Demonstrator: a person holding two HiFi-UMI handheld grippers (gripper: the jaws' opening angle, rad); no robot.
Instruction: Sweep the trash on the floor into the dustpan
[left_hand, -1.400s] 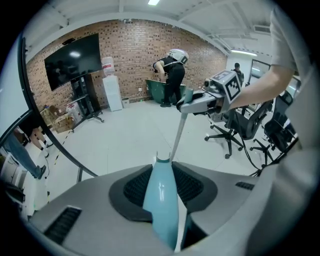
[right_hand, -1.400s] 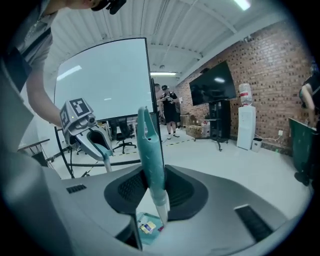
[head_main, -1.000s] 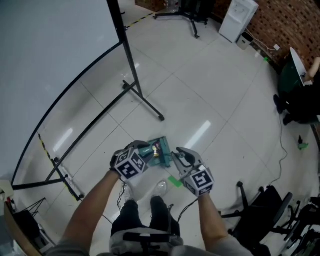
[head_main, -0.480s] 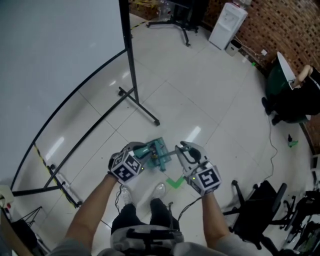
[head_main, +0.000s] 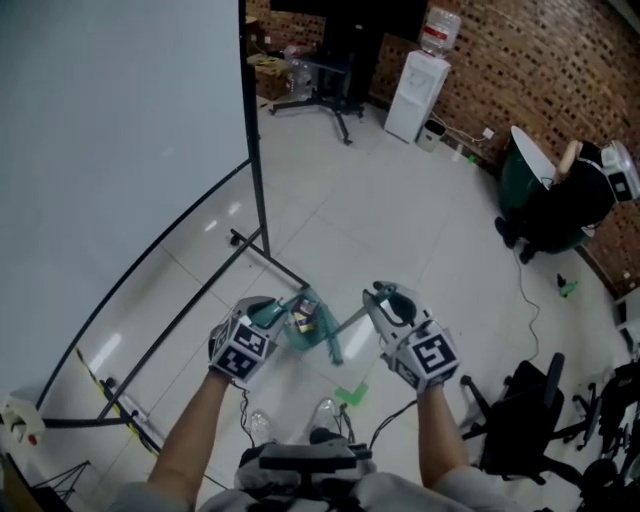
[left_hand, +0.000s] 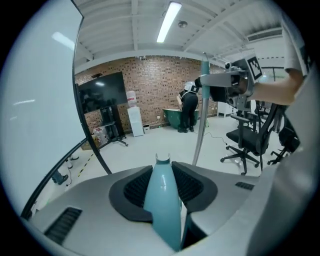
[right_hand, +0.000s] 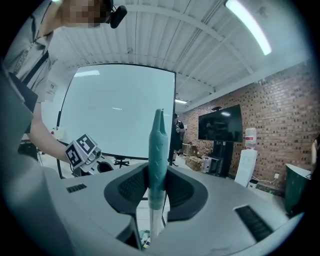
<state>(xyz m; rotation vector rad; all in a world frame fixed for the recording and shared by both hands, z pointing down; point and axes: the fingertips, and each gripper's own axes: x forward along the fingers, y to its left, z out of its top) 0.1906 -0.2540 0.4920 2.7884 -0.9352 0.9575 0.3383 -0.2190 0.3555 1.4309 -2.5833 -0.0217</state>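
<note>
Leftward, a big white screen (head_main: 110, 140) on black tubing is crowding me. My left gripper (head_main: 268, 314) is pinching the smooth teal dustpan (head_main: 308, 325) by its handle, and my right gripper (head_main: 386, 298) is clamping the slim broom (head_main: 334, 345) pole. Both are hanging higher above the glossy tiled floor (head_main: 400, 200) than a second ago. Black office chairs (head_main: 520, 410) are standing rightward.

A water dispenser (head_main: 417, 95) stands by the brick wall (head_main: 560, 60) (office chair (head_main: 515, 420) well apart).
</note>
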